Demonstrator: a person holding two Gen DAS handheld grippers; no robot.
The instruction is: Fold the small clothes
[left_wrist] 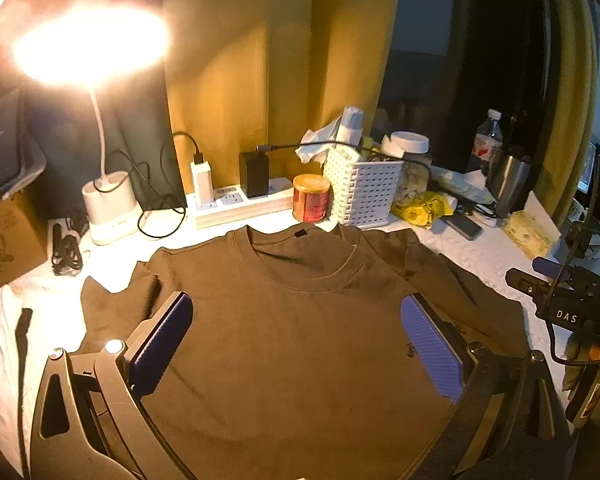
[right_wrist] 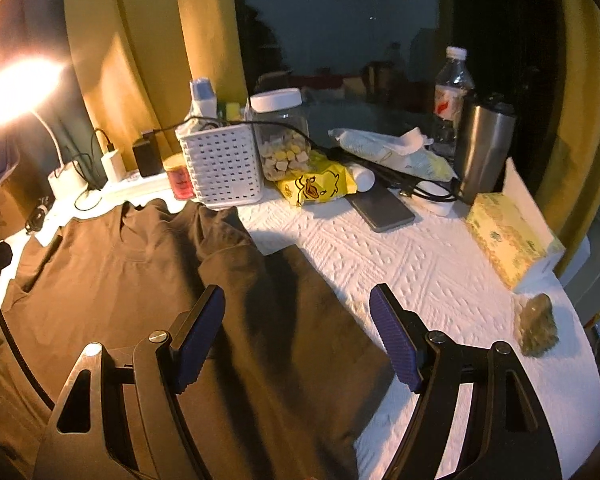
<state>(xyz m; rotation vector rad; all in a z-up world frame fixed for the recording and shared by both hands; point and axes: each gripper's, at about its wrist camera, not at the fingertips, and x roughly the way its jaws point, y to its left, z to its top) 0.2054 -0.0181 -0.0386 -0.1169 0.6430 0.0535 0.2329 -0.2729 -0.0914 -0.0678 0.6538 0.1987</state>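
Both grippers are spread wide with nothing between their pads: the left gripper hovers over the chest of the brown T-shirt, and the right gripper hangs above that shirt's sleeve side, where cloth meets the white cover of the worktop. Whether either touches the fabric cannot be told.

Beyond the pads, the shirt lies face up and spread out, collar pointing away toward the clutter. One sleeve reaches out over the white cover in the right wrist view; the other sleeve is bunched near the lamp side. Judging by this, no fold has been made yet: sleeves, sides and the final halving all appear left to do.

Farther back stand a white basket, a red jar, a power strip and a lit desk lamp, just past the collar, so the far edge has little spare room.
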